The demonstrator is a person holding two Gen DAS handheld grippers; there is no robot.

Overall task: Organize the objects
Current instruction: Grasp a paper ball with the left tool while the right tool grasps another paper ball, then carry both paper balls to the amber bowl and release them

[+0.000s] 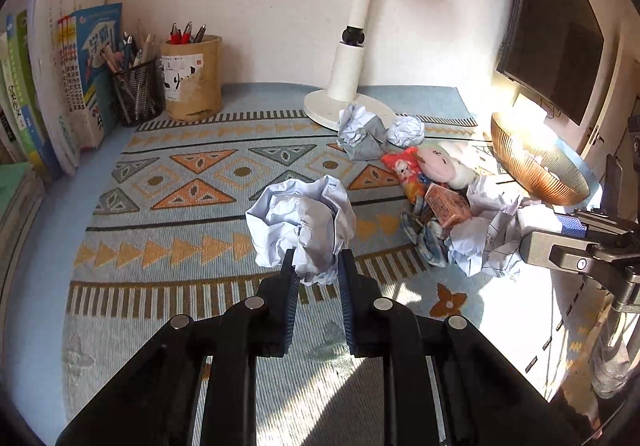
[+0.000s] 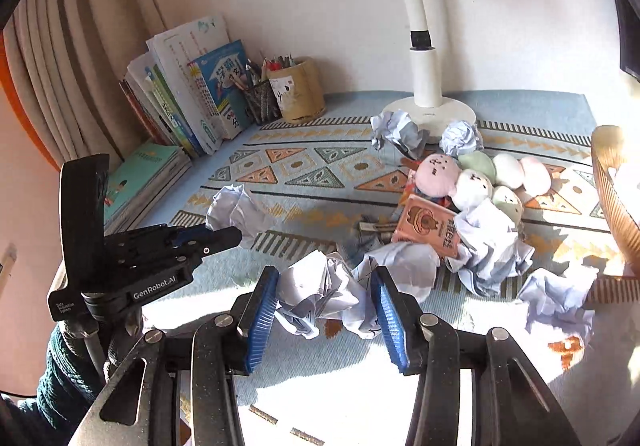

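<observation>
Already both claws are gripping: the left claw (image 1: 316, 266) is clamping a crumpled paper ball (image 1: 300, 222) just ahead of its tips, the right claw (image 2: 324, 294) squeezing another paper wad (image 2: 320, 294) between its pads.
</observation>
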